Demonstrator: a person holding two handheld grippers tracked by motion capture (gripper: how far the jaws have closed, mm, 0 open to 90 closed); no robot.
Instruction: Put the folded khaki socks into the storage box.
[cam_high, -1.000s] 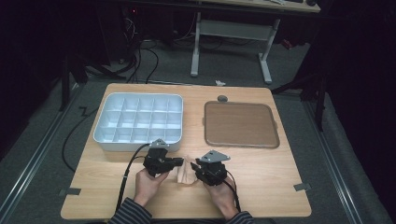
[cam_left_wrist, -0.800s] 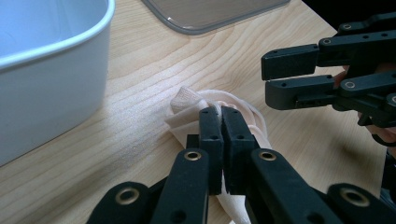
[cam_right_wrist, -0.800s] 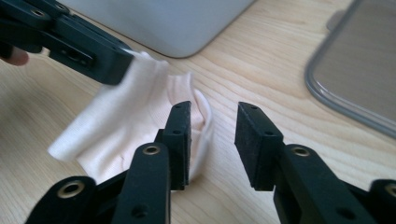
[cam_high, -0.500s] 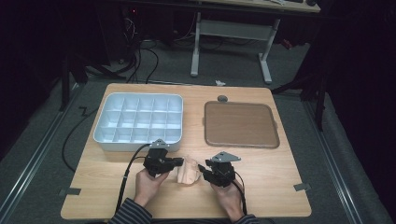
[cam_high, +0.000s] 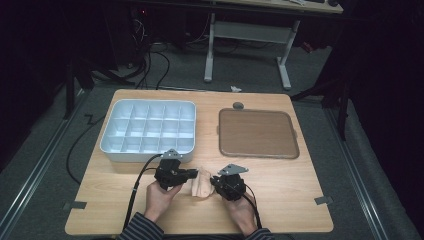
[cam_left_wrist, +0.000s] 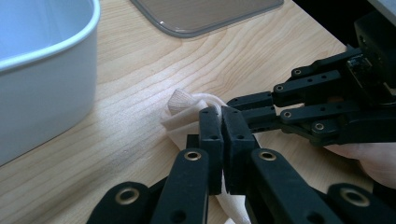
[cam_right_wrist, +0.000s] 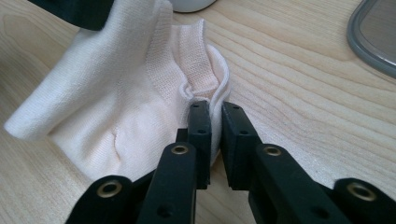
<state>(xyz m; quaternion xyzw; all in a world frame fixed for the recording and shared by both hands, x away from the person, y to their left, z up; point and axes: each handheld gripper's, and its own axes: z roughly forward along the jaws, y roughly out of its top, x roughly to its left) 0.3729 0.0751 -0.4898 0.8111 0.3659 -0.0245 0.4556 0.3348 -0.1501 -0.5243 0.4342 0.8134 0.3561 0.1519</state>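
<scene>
Cream knit: a small pale cream knitted cotton sock (cam_high: 201, 183) lies on the light wooden tabletop (cam_high: 280, 180), low and centre in the high view, between the two hands and just below the white compartment tray (cam_high: 148, 129).
Left gripper: our left gripper (cam_left_wrist: 222, 140) has its jaws pressed together on a fold of the sock; the fabric bulges out above and below the pads.
Right gripper: our right gripper (cam_right_wrist: 214, 135) has just been closing, and its jaws now stand almost together with the ribbed cuff edge of the sock pinched between them.
Hold: we judge both ends gripped, the sock spanned between the two grippers and partly lifted off the wood.
Long axis: in the high view the sock runs roughly left to right, from one gripper to the other.
Pointing: the ribbed opening faces our right gripper; the other end goes toward our left gripper, where we cannot tell toe from heel.
Risk, slip: the right hold takes only the cuff's rim, so we judge a hard pull could drag it free.
Risk, single layer: if just one layer of cuff is caught, the opening may gape instead of folding flat.
Risk, clash: the gripper tips sit close together and could knock.
Nearby: a flat brown rectangular lid (cam_high: 258, 133) lies right of the tray, well apart.
</scene>
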